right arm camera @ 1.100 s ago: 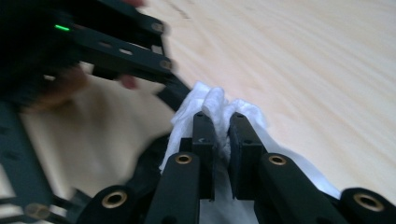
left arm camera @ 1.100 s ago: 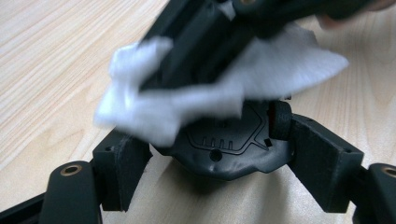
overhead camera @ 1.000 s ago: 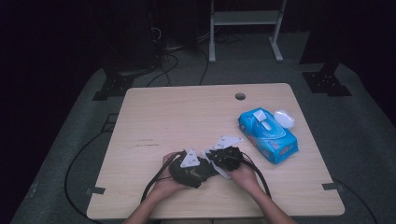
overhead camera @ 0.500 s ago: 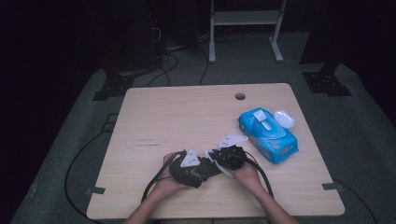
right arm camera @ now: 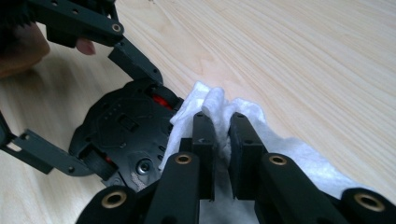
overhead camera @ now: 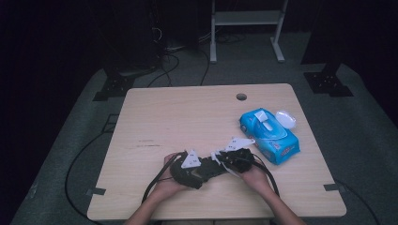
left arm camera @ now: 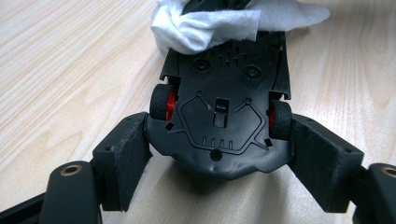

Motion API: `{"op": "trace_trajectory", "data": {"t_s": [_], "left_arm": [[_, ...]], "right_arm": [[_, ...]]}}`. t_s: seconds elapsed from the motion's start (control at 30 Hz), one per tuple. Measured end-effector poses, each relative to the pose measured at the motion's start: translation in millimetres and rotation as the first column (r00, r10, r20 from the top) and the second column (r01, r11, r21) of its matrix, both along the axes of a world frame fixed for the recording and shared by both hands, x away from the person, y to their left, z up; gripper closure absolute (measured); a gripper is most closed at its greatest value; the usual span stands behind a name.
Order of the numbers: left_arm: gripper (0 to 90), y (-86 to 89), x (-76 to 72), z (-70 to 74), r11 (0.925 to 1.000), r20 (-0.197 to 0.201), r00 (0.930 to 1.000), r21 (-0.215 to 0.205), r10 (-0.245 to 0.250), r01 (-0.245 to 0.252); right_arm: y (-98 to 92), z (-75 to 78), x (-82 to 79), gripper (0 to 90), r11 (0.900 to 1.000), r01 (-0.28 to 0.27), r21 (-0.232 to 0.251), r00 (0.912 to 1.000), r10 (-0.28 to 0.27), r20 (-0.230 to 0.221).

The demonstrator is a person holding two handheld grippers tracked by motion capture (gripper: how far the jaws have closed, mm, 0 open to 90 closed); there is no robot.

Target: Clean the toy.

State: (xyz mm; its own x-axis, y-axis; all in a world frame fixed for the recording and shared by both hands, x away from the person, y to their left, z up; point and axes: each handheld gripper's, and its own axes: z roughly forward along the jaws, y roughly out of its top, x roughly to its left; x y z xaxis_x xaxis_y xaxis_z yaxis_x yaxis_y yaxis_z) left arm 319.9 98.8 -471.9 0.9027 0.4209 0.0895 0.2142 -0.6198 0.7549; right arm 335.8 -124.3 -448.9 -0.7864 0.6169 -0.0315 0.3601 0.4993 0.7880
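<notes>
Near the table's point(overhead camera: 155, 117) front edge, the left gripper point(left arm camera: 219, 149) is clamped on a black toy car point(left arm camera: 224, 107) — turned underside up, red wheel hubs showing. The right gripper point(right arm camera: 223, 135) pinches a white wipe point(right arm camera: 261, 126) against the car's end. Farther right lies a blue wipes pack point(overhead camera: 268, 135), a wipe poking from its top — a white lid point(overhead camera: 285, 118) just beside it.

toy car point(left arm camera: 219, 116): black, red hubs | wipe point(left arm camera: 210, 23): white | pack point(overhead camera: 270, 136): blue

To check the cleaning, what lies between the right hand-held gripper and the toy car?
A white wipe, pinched by the right hand-held gripper, lies against the toy car in the right gripper view.
</notes>
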Motion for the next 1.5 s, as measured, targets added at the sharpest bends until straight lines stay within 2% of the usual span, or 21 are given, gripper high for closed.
{"op": "trace_trajectory", "data": {"t_s": [0.17,0.27,0.37,0.47,0.63,0.83,0.93,1.03,1.17,1.27,1.33,1.43,1.47,1.5], "left_arm": [[24.0,1.8,1.5,-0.1,0.9997,-0.019,0.9998,-0.025,0.005,-0.005],[24.0,1.8,1.4,0.0,0.9999,-0.015,0.9999,-0.016,0.002,-0.002],[24.0,1.6,0.9,-0.2,0.9999,-0.008,1.0,-0.012,0.0,-0.001],[24.0,1.2,0.5,0.0,1.0,-0.007,1.0,-0.009,0.002,-0.002],[24.0,1.4,0.4,-0.4,1.0,-0.004,1.0,-0.009,0.0,-0.001],[24.0,1.3,0.3,-0.3,1.0,-0.003,1.0,-0.007,0.001,-0.001],[24.0,1.8,0.7,0.1,1.0,-0.006,1.0,-0.004,-0.001,0.001],[24.0,2.1,1.0,0.0,1.0,-0.006,1.0,-0.004,-0.003,0.003],[24.0,2.0,0.4,-0.4,1.0,0.0,1.0,-0.003,-0.003,0.003],[24.0,0.8,-0.4,-0.4,1.0,0.005,1.0,0.0,0.004,-0.004],[24.0,1.4,0.2,-0.1,0.9999,-0.001,0.9999,-0.004,0.015,-0.015],[24.0,4.6,3.3,-0.7,0.9996,-0.003,0.9996,-0.011,0.027,-0.028],[24.0,6.2,3.9,-1.0,0.9996,-0.005,0.9997,-0.012,0.025,-0.025],[24.1,6.2,3.9,-1.0,0.9996,-0.005,0.9997,-0.012,0.025,-0.025]], "right_arm": [[-23.1,0.5,10.0,81.7,0.997,0.071,0.003,0.9974,-0.071,0.004],[-33.2,0.9,10.7,81.7,0.995,0.097,-0.009,0.9953,-0.097,0.006],[-36.4,1.5,6.7,81.7,0.996,0.089,0.001,0.996,-0.089,-0.01],[-36.3,1.6,3.5,81.7,0.997,0.075,-0.02,0.9972,-0.075,0.004],[-48.3,2.6,1.9,81.7,0.995,0.095,-0.027,0.9953,-0.095,-0.018],[-44.2,3.7,-16.1,81.7,1.0,0.014,-0.009,0.9991,-0.014,-0.04],[-47.6,2.2,-18.2,81.7,0.999,0.018,-0.036,0.9993,-0.019,-0.033],[-54.9,1.6,-21.9,81.7,0.997,0.047,-0.061,0.9986,-0.049,-0.023],[-54.6,1.0,-29.4,81.7,0.998,0.019,-0.066,0.9993,-0.021,-0.032],[-49.1,2.3,-26.6,81.7,0.998,0.017,-0.068,0.9997,-0.018,-0.017],[-46.8,1.7,-19.2,81.3,0.996,0.033,-0.083,0.9994,-0.034,-0.002],[-53.0,0.3,-8.8,81.2,0.998,0.047,-0.039,0.9983,-0.048,-0.033],[-53.8,0.5,-9.5,81.2,0.996,0.068,-0.065,0.9975,-0.069,-0.015],[-53.8,0.5,-9.5,81.2,0.996,0.068,-0.065,0.9975,-0.069,-0.015]]}}
